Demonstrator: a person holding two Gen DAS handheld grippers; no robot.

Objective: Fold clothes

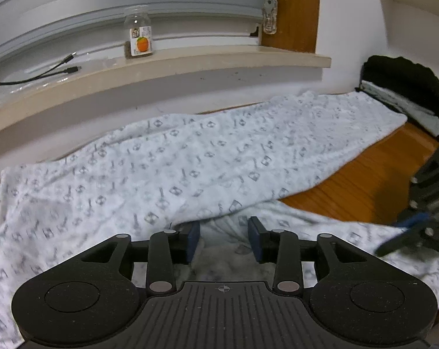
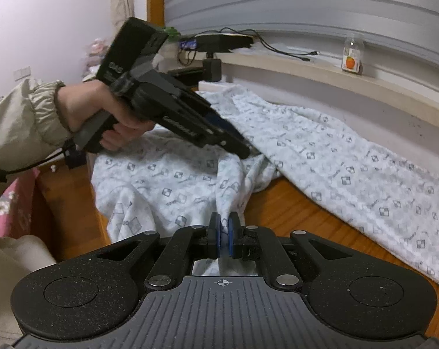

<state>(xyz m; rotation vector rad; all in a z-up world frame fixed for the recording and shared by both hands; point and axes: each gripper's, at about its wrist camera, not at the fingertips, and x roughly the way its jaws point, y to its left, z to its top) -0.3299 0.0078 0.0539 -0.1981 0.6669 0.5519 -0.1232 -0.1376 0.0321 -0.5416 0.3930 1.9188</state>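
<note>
1. Nearest my right camera: right gripper (image 2: pixel 224 237), blue pads pinched tight on a raised ridge of the patterned garment (image 2: pixel 350 171). Cloth runs up between the pads and tents away toward the far side.
2. Left gripper (image 1: pixel 224 241) stands part-way apart over a rumpled hollow of the same garment. Pads flank the fabric, neither visibly pressing it; I judge nothing is held there.
3. Garment: pale, grey-printed, fleecy-looking. It lies spread on the wooden surface (image 1: pixel 365 186), one long stretch running along below the window ledge (image 1: pixel 219 64), a second stretch bunched toward me.
4. From the right view my left hand (image 2: pixel 103 116) holds its gripper angled down at the crease where the two stretches meet.
5. Step in hand, as I judge: right has its corner, left has yet to take hold.
6. Risk: pulling with the right alone would drag the whole piece rather than fold it, since the far part is unpinned.
7. Risk: left pads may close on a double layer in that hollow and carry the underside along, skewing the fold.
8. Risk: thick pile in a thin pinch could slip out under tension.
9. Jar (image 1: pixel 138 35) and cables (image 1: pixel 45 72) on the ledge sit well apart; no concern.
</note>
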